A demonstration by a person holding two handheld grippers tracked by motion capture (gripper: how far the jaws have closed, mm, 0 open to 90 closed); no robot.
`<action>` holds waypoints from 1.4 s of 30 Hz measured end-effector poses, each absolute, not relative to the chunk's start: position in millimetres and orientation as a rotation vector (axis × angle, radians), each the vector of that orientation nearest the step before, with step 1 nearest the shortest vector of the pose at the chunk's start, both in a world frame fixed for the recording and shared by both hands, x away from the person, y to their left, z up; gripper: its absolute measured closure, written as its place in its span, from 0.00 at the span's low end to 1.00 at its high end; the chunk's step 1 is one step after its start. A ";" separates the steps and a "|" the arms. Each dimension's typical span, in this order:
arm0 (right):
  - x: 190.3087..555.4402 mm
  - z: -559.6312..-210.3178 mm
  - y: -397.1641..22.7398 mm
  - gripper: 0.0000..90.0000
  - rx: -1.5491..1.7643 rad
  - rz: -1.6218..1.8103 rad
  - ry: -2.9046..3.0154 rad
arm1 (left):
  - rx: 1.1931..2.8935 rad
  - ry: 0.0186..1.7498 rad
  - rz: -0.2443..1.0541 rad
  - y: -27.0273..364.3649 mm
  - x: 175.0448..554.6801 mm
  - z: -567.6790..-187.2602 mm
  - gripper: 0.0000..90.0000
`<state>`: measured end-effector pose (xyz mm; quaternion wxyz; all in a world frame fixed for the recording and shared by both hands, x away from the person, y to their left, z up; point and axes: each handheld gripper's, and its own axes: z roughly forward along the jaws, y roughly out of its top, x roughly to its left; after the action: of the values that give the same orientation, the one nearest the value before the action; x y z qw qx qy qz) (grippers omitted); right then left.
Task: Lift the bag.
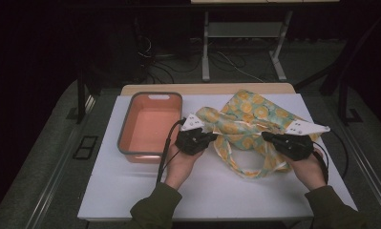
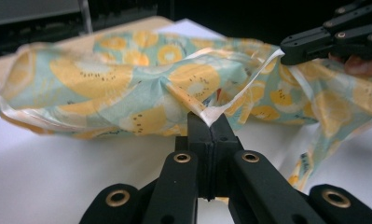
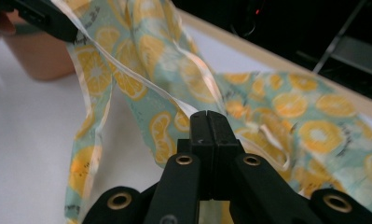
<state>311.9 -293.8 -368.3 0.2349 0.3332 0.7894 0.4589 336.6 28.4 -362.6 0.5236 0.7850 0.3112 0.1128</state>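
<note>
Left gripper (image 2: 210,122), right gripper (image 3: 208,122) each pinching fruit-print bag (image 1: 248,117) rim (taut between); pink tub (image 1: 150,125) beside.

Dim room, lit bench, soft focus throughout.
High view: white bench (image 1: 131,191) bright, surroundings near black, grainy; faint shadows beneath hands. Both gripper views: near black tongs fairly sharp, patterned cloth (image 2: 127,84) soft with pale sheen along its hems, background blurred and dark.
</note>
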 end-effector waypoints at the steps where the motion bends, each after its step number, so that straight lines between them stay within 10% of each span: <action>1: 312.7 -364.7 -294.3 1.00 0.916 1.273 2.150 | 1.866 0.739 0.274 28.9 337.8 -358.2 1.00; 10: 315.2 -335.3 -298.8 1.00 0.888 1.357 2.049 | 1.789 0.692 0.312 29.3 340.3 -324.6 0.99; 28: 343.6 -392.1 -296.5 1.00 1.029 1.213 2.244 | 1.958 0.801 0.242 22.7 357.7 -396.4 0.98; 42: 331.1 -383.4 -307.9 0.61 1.065 1.394 2.259 | 1.984 0.774 0.295 34.1 334.3 -389.0 0.44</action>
<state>331.1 -307.9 -383.4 0.1404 0.3686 0.7821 0.4825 334.3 34.1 -389.0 0.4758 0.8117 0.3166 0.1207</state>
